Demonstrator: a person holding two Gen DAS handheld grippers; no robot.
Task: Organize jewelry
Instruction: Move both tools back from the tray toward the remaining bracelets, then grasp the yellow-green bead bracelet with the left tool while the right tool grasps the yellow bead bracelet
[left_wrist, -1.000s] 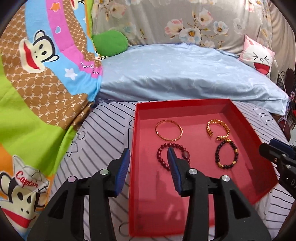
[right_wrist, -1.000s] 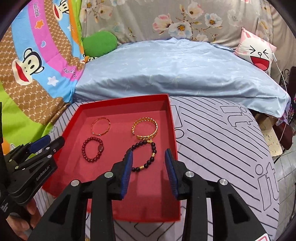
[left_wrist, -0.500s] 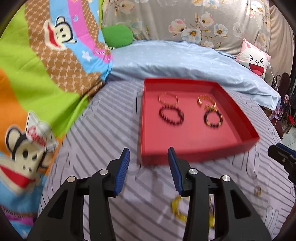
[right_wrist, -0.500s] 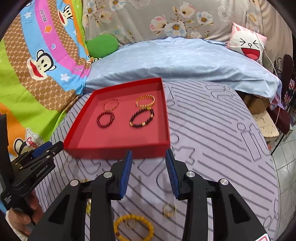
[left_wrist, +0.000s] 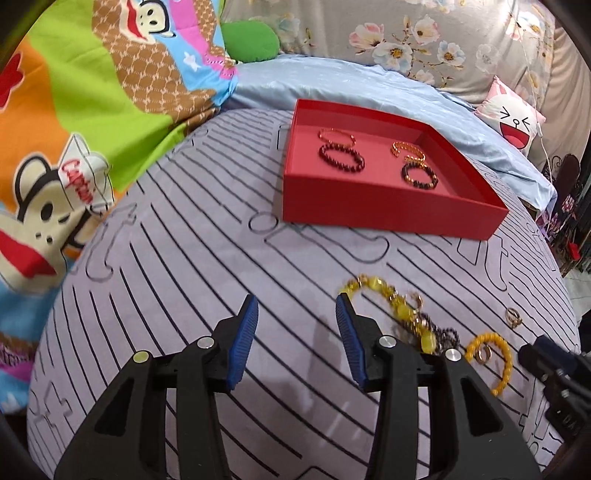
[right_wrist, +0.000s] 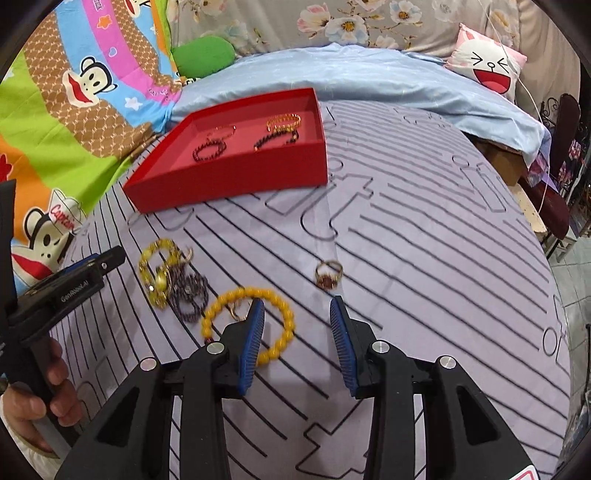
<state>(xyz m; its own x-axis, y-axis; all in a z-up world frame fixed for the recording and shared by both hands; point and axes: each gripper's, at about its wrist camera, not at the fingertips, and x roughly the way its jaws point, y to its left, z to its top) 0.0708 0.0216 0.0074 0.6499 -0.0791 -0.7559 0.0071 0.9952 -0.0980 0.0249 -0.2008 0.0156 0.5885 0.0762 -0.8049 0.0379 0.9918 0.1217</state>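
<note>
Jewelry is in two places as I see it: four bracelets lie inside the red tray (left_wrist: 388, 212) at the far end of the striped sheet (right_wrist: 424, 221), and the loose pieces lie on the sheet close to my grippers. My right gripper (right_wrist: 295, 332) has its jaws apart, holding nothing; the yellow bead bracelet (right_wrist: 280, 306) lies under its left finger, and the small ring (right_wrist: 328, 275) sits just ahead, between the finger lines. My left gripper (left_wrist: 295, 328) is spread wide too, over bare sheet; the yellow chain (left_wrist: 388, 299) and the dark bead strand (left_wrist: 443, 338) tangled with it lie just beside its right finger, partly hidden behind it.
</note>
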